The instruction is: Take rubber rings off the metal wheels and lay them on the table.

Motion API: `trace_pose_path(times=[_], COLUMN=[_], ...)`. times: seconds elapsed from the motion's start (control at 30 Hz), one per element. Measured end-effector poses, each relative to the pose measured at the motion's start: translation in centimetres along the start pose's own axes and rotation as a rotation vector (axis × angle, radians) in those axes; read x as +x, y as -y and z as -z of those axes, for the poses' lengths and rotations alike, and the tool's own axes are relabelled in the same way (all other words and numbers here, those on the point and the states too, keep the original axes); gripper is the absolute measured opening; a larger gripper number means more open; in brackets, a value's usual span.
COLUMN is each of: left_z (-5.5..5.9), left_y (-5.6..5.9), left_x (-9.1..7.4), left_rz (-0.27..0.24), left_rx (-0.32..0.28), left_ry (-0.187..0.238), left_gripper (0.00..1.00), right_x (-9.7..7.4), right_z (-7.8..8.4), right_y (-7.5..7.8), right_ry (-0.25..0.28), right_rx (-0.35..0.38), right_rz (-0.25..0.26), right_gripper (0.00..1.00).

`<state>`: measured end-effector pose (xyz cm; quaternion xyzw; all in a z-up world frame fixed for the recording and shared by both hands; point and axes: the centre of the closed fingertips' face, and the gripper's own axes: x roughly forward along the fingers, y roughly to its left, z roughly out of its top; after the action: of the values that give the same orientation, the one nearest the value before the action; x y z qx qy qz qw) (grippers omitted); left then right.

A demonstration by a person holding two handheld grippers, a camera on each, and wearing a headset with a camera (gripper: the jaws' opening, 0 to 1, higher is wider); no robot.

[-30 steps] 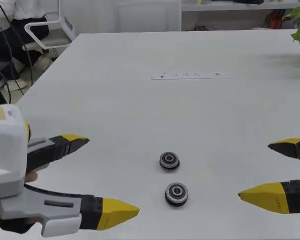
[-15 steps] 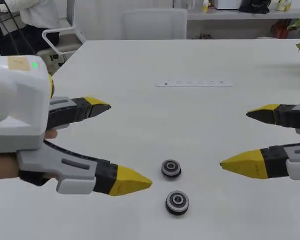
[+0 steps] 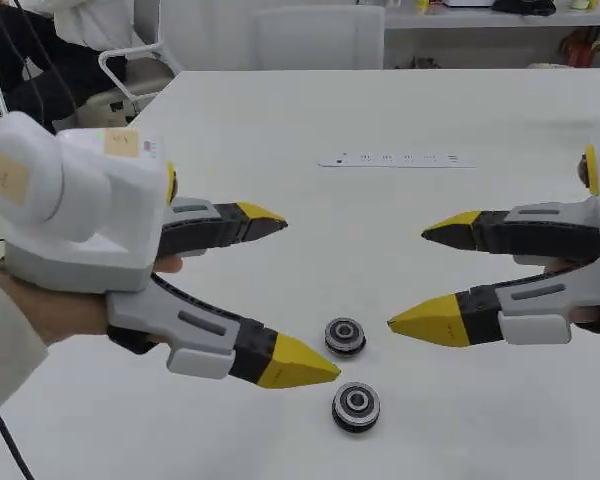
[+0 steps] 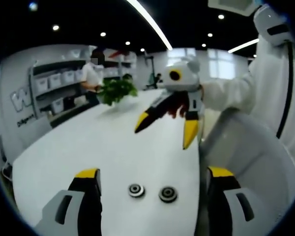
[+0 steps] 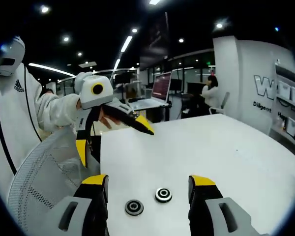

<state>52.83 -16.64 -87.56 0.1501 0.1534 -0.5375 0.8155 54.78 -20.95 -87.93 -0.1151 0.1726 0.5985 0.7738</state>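
Two small metal wheels with black rubber rings lie flat on the white table (image 3: 280,120). The far wheel (image 3: 345,337) sits just behind the near wheel (image 3: 356,407). My left gripper (image 3: 305,295) hangs open to their left, its lower fingertip close to the far wheel. Over on the right my right gripper (image 3: 408,279) is open too, above the table. In the left gripper view both wheels (image 4: 136,190) (image 4: 168,193) lie ahead between the open jaws, with the right gripper (image 4: 162,136) beyond. The right gripper view has both wheels (image 5: 162,194) (image 5: 134,207) and the left gripper (image 5: 115,146).
A white power strip (image 3: 395,159) lies flat on the table farther back. Office chairs (image 3: 315,35) stand behind the far edge. A green plant (image 4: 115,91) stands at the table's right end. An open laptop (image 5: 160,91) is off to the left.
Both grippers have come up and inward toward the middle, above the wheels, still open. The wheels lie where they were; the head camera has shifted a little.
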Motion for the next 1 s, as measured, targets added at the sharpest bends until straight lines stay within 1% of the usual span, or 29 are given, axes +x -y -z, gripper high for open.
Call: trace_pose_path(times=[0.1,0.17,0.2,0.23,0.27,0.3,0.37,0.43,0.5,0.57,0.63,0.73,0.8,0.83,0.9,1.0], left_z=[0.3,0.4,0.5,0.7,1.0,1.3,1.6,2.3,2.8,3.3,3.9,4.7,5.2,5.4,5.8,6.3], left_y=[-0.3,-0.3,-0.2,-0.2,-0.2,-0.1,0.0,-0.1,0.1,0.5,1.1,1.6,2.0,2.2,2.3,2.4], left_x=[0.9,1.3,1.6,1.8,2.2,2.4,2.9,3.5,3.9,4.2,4.5,4.9,5.2,5.3,5.6,6.0], left_rz=[0.0,0.005,0.009,0.011,0.013,0.019,0.024,0.014,0.011,0.028,0.048,0.065,0.091,0.103,0.109,0.116], left_rx=[0.004,-0.006,-0.002,0.005,0.025,0.039,0.04,0.02,0.02,0.011,0.018,0.037,0.035,0.032,0.033,0.037], left_ry=[0.011,0.018,0.02,0.016,0.005,0.004,0.007,-0.003,-0.008,-0.012,-0.03,-0.046,-0.052,-0.054,-0.057,-0.062], left_gripper=[0.89,0.87,0.86,0.84,0.81,0.8,0.77,0.77,0.78,0.76,0.74,0.69,0.6,0.56,0.49,0.44], right_x=[0.9,1.3,1.6,1.7,1.9,2.1,2.3,2.5,2.6,2.8,3.0,3.3,3.5,3.7,3.8,4.0], right_z=[0.7,1.2,1.8,2.2,2.9,3.6,4.4,5.1,5.6,6.3,7.1,7.9,8.6,9.0,9.6,10.4], right_y=[-0.2,-0.4,-0.6,-0.9,-1.1,-1.4,-1.7,-2.4,-2.5,-2.6,-2.6,-2.7,-2.7,-3.0,-3.0,-2.8], right_ry=[0.008,0.004,-0.002,-0.007,-0.018,-0.03,-0.043,-0.038,-0.042,-0.055,-0.08,-0.099,-0.11,-0.121,-0.143,-0.163], right_rx=[0.011,0.023,0.022,0.02,0.017,0.022,0.035,0.063,0.079,0.08,0.082,0.078,0.095,0.097,0.085,0.116], right_rz=[-0.025,-0.034,-0.04,-0.044,-0.054,-0.063,-0.077,-0.119,-0.13,-0.135,-0.137,-0.14,-0.142,-0.149,-0.147,-0.141], right_gripper=[0.61,0.58,0.56,0.54,0.52,0.51,0.49,0.47,0.45,0.42,0.4,0.39,0.37,0.37,0.35,0.35])
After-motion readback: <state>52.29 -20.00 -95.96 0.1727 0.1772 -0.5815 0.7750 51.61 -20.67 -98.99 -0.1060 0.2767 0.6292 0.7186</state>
